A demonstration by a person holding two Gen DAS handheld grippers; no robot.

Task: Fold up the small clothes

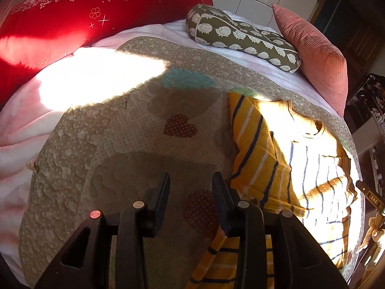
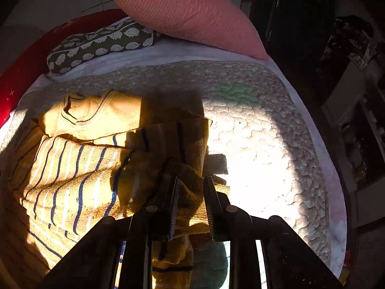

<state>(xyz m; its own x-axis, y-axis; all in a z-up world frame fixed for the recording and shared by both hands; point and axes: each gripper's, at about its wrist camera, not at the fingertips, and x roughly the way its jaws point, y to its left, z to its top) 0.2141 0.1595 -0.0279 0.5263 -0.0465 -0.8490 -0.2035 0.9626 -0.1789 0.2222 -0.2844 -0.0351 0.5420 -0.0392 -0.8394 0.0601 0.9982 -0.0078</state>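
The yellow striped sweater (image 1: 284, 159) lies spread on the quilted heart blanket (image 1: 134, 130), taking up the side of it nearest the salmon ribbed cushion (image 1: 312, 50). Its neckline points toward the hedgehog-print pillow (image 1: 243, 36), which sits beyond the quilt's far edge, between the red pillow (image 1: 72, 16) and the salmon cushion. Strong sunlight falls across part of the sweater and the quilt.

The left gripper (image 1: 191, 187) hangs over bare quilt just beside the sweater's edge, jaws parted wide with nothing between them; a striped fold of the knit runs under its right finger. The right gripper (image 2: 191, 190) is over the sweater's edge on the side away from the red pillow. Its jaws stand partly apart with a bunched fold of yellow knit lying between them; whether they pinch it I cannot tell
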